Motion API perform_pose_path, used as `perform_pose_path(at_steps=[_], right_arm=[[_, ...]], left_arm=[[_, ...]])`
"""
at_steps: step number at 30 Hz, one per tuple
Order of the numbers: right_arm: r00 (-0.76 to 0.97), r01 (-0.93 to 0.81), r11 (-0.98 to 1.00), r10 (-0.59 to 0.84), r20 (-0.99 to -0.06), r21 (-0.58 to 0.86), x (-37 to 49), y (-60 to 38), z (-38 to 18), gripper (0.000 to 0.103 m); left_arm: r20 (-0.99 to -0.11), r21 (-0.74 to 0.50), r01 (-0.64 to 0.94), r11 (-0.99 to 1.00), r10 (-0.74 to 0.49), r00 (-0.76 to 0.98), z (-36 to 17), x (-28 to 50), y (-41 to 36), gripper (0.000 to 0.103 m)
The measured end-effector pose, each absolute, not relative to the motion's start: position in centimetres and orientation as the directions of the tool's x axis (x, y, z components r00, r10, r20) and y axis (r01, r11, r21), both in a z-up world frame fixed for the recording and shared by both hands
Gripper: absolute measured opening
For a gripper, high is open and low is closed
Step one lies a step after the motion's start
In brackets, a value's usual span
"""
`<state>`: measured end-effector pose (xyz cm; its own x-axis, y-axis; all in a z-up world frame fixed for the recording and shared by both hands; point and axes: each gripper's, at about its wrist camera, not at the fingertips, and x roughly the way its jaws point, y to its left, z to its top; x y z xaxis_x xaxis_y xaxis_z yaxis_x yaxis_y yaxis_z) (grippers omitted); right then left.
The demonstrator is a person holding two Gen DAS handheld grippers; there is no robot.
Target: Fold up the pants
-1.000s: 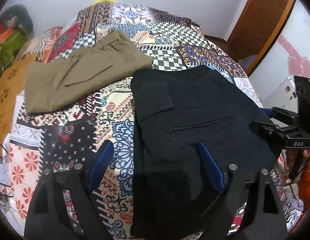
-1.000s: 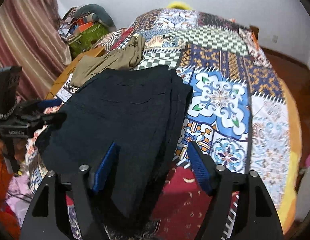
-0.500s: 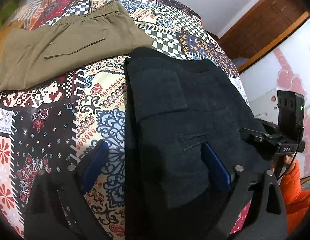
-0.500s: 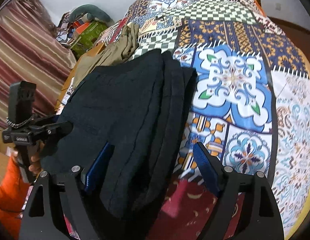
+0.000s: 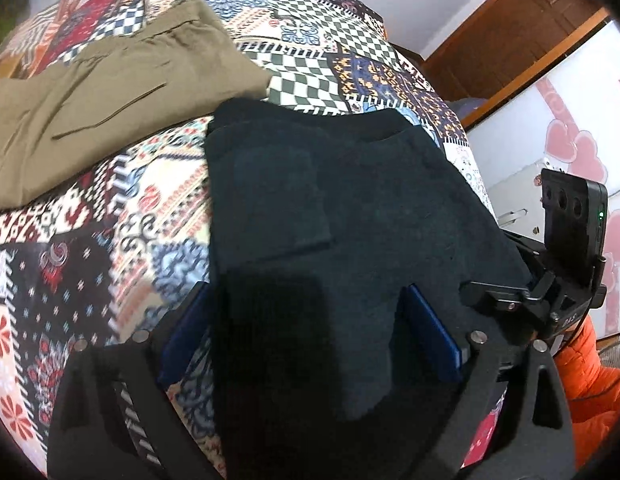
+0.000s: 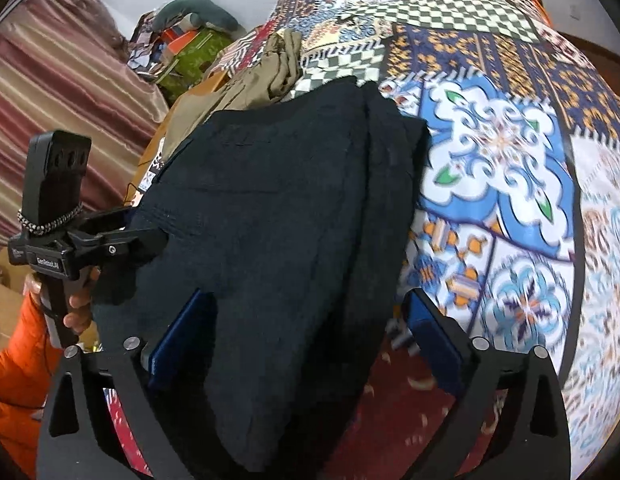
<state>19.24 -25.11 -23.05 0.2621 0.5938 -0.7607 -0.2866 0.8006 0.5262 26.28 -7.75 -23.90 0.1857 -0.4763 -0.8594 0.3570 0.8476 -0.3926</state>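
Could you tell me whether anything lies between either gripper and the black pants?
Nothing visible does: the black pants lie directly under the open left gripper and the opening right gripper; the olive pants lie beyond.

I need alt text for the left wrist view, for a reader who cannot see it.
The open left gripper hovers over folded black pants on a patchwork bedspread, its blue fingers straddling the near edge without pressing. Folded olive pants lie behind to the left, and the right gripper is at the right edge.
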Motion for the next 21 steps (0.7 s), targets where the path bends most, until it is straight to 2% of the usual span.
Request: perform_pose_path(at_steps=[4,6,8,12,14,16,21], right_arm=[[0.273,-0.276,0.796,0.603,-0.750,0.539,20.3,-25.0,-22.9,0.097],[0.281,-0.283,0.799,0.598,-0.750,0.531,20.4,-25.0,-22.6,0.092],[0.286,-0.288,0.796,0.602,-0.745,0.533,20.5,-25.0,-22.3,0.080],[0.303,-0.281,0.798,0.601,-0.740,0.533,20.5,-25.2,-21.9,0.065],[0.324,-0.269,0.809,0.588,-0.742,0.523,20.5,-25.6,-21.6,0.049],[0.336,-0.260,0.805,0.593,-0.732,0.533,20.6,-26.1,-21.3,0.039],[0.359,-0.287,0.818,0.574,-0.736,0.498,20.1,-25.8,-20.4,0.032]], left_arm=[[-0.861,-0.392,0.356,0.848,-0.475,0.184,-24.0,27.1,-8.4,0.095],[-0.859,-0.389,0.360,0.848,-0.475,0.193,-23.9,27.1,-8.6,0.090],[-0.857,-0.380,0.367,0.849,-0.472,0.205,-23.8,27.0,-8.8,0.087],[-0.855,-0.339,0.394,0.854,-0.455,0.250,-23.0,26.6,-9.2,0.078],[-0.853,-0.319,0.403,0.858,-0.445,0.273,-22.6,26.3,-9.3,0.073],[-0.850,-0.310,0.408,0.859,-0.443,0.286,-22.2,26.3,-9.3,0.068],[-0.833,-0.311,0.414,0.855,-0.455,0.315,-21.1,26.0,-8.7,0.053]])
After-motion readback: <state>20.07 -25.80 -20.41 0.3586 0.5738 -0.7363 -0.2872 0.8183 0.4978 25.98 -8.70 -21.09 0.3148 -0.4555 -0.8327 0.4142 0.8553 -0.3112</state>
